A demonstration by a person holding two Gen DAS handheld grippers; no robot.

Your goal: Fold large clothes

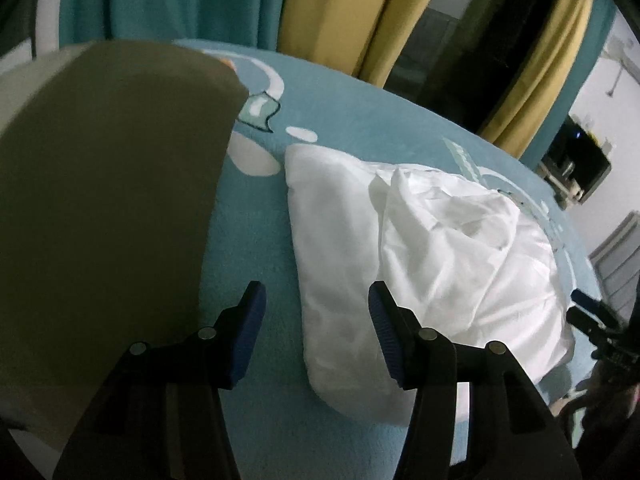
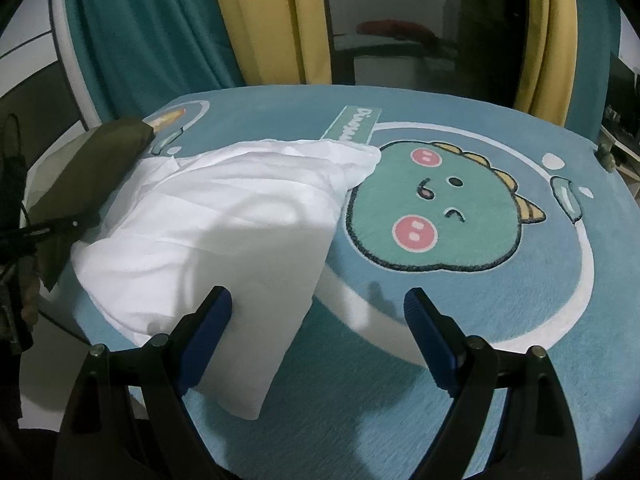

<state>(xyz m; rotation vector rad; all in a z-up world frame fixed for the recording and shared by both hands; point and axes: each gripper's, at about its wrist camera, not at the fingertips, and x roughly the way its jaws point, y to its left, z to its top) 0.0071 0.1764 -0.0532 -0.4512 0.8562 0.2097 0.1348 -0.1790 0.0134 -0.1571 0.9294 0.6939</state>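
White garment (image 2: 224, 220) partly folded, rumpled, on blue dinosaur blanket (image 2: 520, 320). Olive cloth (image 1: 104, 200) lies just left of it. My left hand-held gripper (image 1: 316, 300) and right hand-held gripper (image 2: 318, 304) both released, nothing gripped.

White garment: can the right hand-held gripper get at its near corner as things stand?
Probably yes. The right hand-held gripper is open, the white garment lies just ahead on the rug, its near corner by the left finger, with nothing covering it.
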